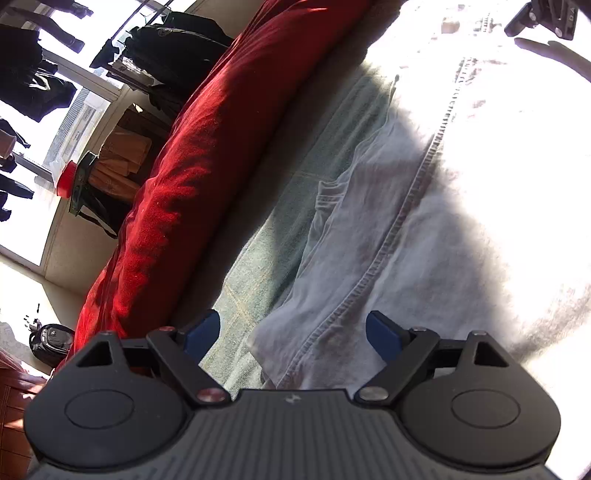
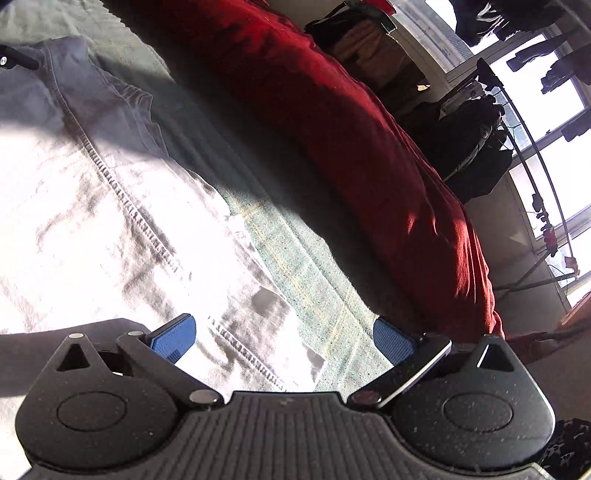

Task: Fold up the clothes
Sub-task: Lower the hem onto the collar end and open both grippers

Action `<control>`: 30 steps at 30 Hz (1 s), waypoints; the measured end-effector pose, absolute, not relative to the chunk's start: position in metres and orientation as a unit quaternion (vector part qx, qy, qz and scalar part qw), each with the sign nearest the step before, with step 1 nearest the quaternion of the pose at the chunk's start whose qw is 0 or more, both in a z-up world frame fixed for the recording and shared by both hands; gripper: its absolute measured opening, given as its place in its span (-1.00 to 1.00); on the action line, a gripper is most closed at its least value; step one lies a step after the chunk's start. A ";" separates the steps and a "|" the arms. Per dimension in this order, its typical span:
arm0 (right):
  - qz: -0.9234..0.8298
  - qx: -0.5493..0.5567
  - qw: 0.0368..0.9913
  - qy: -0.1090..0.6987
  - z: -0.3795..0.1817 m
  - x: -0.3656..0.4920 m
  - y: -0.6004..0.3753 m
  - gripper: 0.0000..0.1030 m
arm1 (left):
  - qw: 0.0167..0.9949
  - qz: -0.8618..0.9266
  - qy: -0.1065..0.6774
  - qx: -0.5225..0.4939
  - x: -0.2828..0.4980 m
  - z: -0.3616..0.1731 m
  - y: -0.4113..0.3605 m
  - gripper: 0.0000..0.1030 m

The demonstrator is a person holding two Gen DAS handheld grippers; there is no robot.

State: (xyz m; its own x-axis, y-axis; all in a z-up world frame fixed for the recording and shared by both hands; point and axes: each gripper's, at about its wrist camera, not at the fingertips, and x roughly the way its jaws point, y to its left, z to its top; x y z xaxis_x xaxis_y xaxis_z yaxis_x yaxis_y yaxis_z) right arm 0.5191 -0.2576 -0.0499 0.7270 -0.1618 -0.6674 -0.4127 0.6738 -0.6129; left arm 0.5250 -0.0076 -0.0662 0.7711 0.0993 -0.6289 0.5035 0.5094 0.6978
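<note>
A pale denim garment [image 1: 388,236] with a stitched seam lies spread on a grey-green bed cover [image 1: 266,258], partly washed out by sunlight. My left gripper [image 1: 291,334] hovers just above the garment's near edge, its blue pads wide apart with nothing pressed between them. In the right wrist view the same denim garment [image 2: 110,221] fills the left half. My right gripper [image 2: 282,338] is open over its seam and edge, with the bed cover [image 2: 295,251] under the right pad. The right gripper's black body [image 1: 546,18] shows at the left view's top right corner.
A long red blanket roll [image 1: 192,177] lies along the far side of the bed, also in the right wrist view as the red blanket [image 2: 369,140]. Beyond it stand windows, dark clothes on a drying rack [image 2: 476,140], a red-topped container [image 1: 66,181] and a black backpack [image 1: 51,343].
</note>
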 end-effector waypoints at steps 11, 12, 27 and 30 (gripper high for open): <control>0.178 -0.084 0.868 0.456 -0.046 0.532 -0.297 1.00 | 0.843 -0.199 0.453 0.212 0.523 -0.042 0.004 0.68; 0.177 -0.065 0.864 0.468 -0.052 0.534 -0.301 1.00 | 0.841 -0.195 0.463 0.199 0.522 -0.047 0.009 0.68; 0.136 0.008 0.854 0.501 -0.035 0.446 -0.335 1.00 | 0.846 -0.222 0.464 0.142 0.478 -0.024 0.019 0.72; 0.154 0.004 0.847 0.509 -0.043 0.442 -0.325 1.00 | 0.824 -0.218 0.490 0.182 0.469 -0.042 0.013 0.72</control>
State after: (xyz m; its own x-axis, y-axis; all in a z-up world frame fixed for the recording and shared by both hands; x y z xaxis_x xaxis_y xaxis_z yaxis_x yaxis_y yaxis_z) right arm 0.4421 -0.3248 -0.0434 0.4338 0.2655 -0.8610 -0.2563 0.9525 0.1645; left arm 0.4687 0.0130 -0.0422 0.4249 -0.1809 -0.8870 0.5376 0.8388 0.0864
